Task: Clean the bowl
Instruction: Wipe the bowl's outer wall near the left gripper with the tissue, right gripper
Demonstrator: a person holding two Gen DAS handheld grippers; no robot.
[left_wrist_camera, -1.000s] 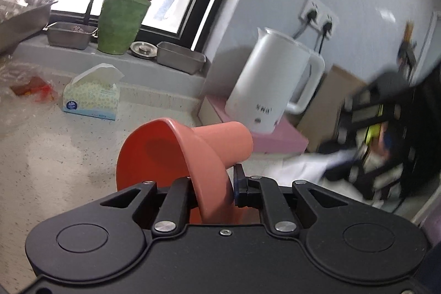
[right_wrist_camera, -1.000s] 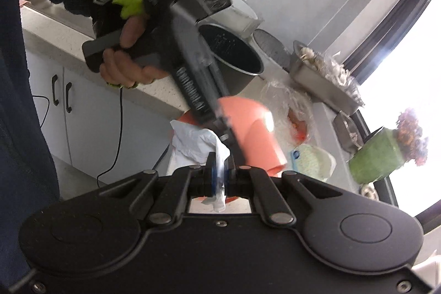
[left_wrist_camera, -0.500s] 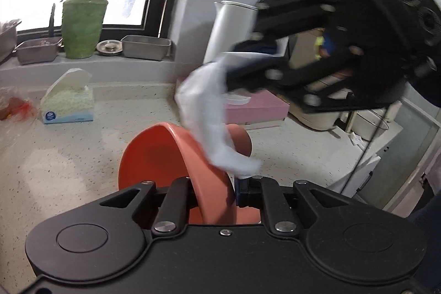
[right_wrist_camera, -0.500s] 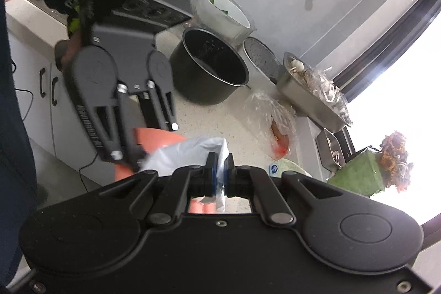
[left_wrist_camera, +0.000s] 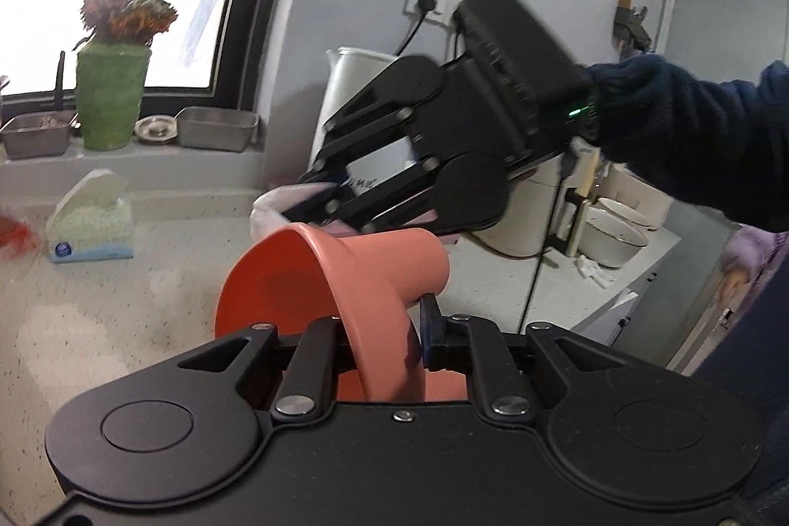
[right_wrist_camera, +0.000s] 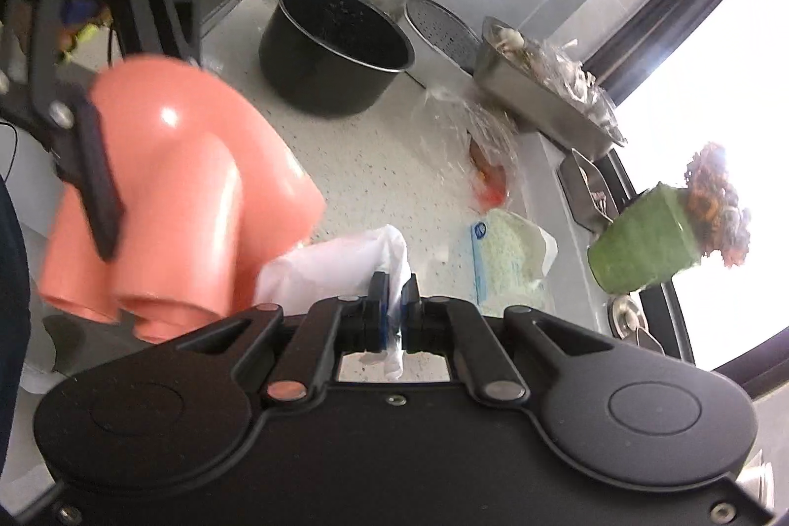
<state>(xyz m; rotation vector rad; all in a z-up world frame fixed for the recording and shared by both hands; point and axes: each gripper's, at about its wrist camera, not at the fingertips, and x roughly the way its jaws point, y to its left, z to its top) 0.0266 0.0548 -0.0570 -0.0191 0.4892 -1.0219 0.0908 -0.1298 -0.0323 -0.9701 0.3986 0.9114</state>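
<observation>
My left gripper (left_wrist_camera: 379, 329) is shut on the rim of a salmon-pink footed bowl (left_wrist_camera: 315, 274) and holds it tilted in the air above the counter, mouth facing left. The bowl's outside and foot show in the right wrist view (right_wrist_camera: 187, 191). My right gripper (right_wrist_camera: 392, 304) is shut on a crumpled white tissue (right_wrist_camera: 335, 264). In the left wrist view the right gripper (left_wrist_camera: 305, 200) reaches in from the right and presses the tissue (left_wrist_camera: 268, 208) at the bowl's top rim. The left gripper (right_wrist_camera: 93, 191) shows clamped on the bowl.
A speckled counter (left_wrist_camera: 98, 309) holds a tissue box (left_wrist_camera: 91, 225), a black pot (right_wrist_camera: 335, 48), a plastic bag (right_wrist_camera: 473, 141) and metal trays (right_wrist_camera: 542, 92). A green vase (left_wrist_camera: 111, 97) stands on the sill. A white kettle (left_wrist_camera: 375, 122) stands behind the right gripper.
The right gripper has come down with the tissue from hanging in front of the bowl to its top rim. The left gripper has turned further right, still holding the bowl.
</observation>
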